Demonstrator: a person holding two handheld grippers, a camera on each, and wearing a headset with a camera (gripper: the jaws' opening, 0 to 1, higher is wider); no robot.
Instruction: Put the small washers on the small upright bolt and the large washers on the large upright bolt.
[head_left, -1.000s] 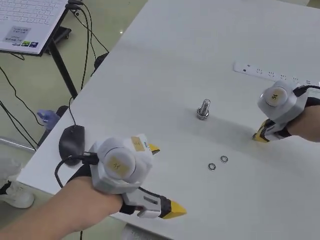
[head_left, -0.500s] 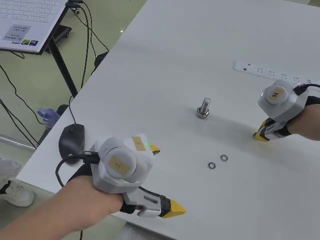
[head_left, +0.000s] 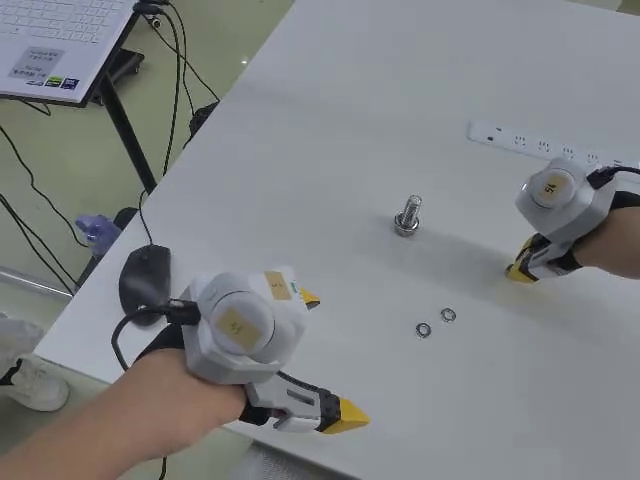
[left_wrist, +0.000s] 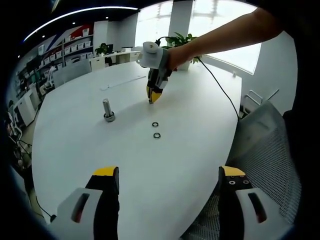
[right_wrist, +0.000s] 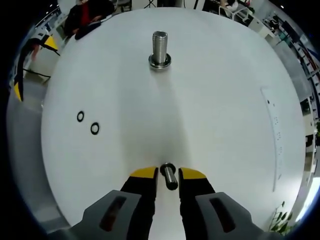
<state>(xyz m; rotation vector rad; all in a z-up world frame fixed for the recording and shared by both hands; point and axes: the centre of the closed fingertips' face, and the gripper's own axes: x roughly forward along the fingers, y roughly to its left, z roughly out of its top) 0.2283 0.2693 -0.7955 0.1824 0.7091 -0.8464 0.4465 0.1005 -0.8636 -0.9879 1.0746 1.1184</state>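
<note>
A large upright bolt (head_left: 407, 216) (right_wrist: 160, 47) (left_wrist: 107, 109) stands mid-table with a ring at its base. Two small washers (head_left: 424, 330) (head_left: 448, 316) lie flat in front of it, also visible in the left gripper view (left_wrist: 155, 124) (left_wrist: 157, 135) and the right gripper view (right_wrist: 80, 116) (right_wrist: 95, 128). My right gripper (head_left: 520, 271) (right_wrist: 168, 175) points down at the table on the right, its jaws closed in on a small bolt (right_wrist: 168, 177). My left gripper (head_left: 325, 356) (left_wrist: 169, 172) hovers open near the table's front edge with nothing between its jaws.
A white power strip (head_left: 550, 148) lies along the far right of the white table (head_left: 330, 120). A black mouse (head_left: 145, 280) sits at the left edge, with cables and a laptop (head_left: 60, 40) beyond. A mesh chair (left_wrist: 260, 145) stands beside the table.
</note>
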